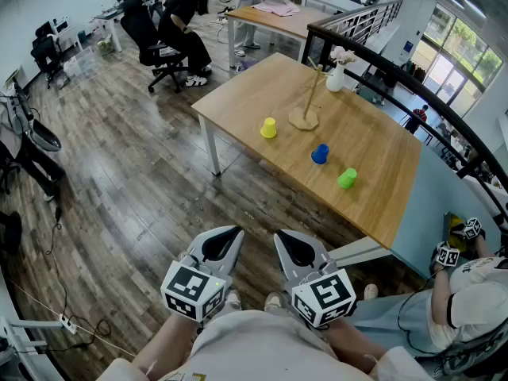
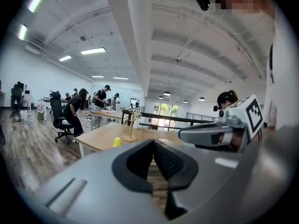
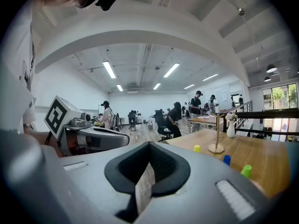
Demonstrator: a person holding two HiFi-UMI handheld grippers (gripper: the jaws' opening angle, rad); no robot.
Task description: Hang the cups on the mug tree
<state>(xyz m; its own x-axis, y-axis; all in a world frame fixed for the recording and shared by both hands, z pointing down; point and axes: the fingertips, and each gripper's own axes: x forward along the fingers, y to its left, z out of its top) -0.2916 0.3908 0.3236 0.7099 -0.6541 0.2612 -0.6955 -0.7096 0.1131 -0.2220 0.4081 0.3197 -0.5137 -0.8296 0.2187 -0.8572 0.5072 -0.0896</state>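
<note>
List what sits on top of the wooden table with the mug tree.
On the table: the mug tree, a yellow cup, a blue cup, a green cup and a white vase. The tabletop under each is covered; the cups' insides can't be seen.

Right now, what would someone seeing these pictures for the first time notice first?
Three bright cups catch the eye on the wooden table: a yellow cup, a blue cup and a green cup, in a loose diagonal near the bare mug tree. Nearest the camera, the left gripper and right gripper sit side by side, fingers shut and empty, short of the table.
</note>
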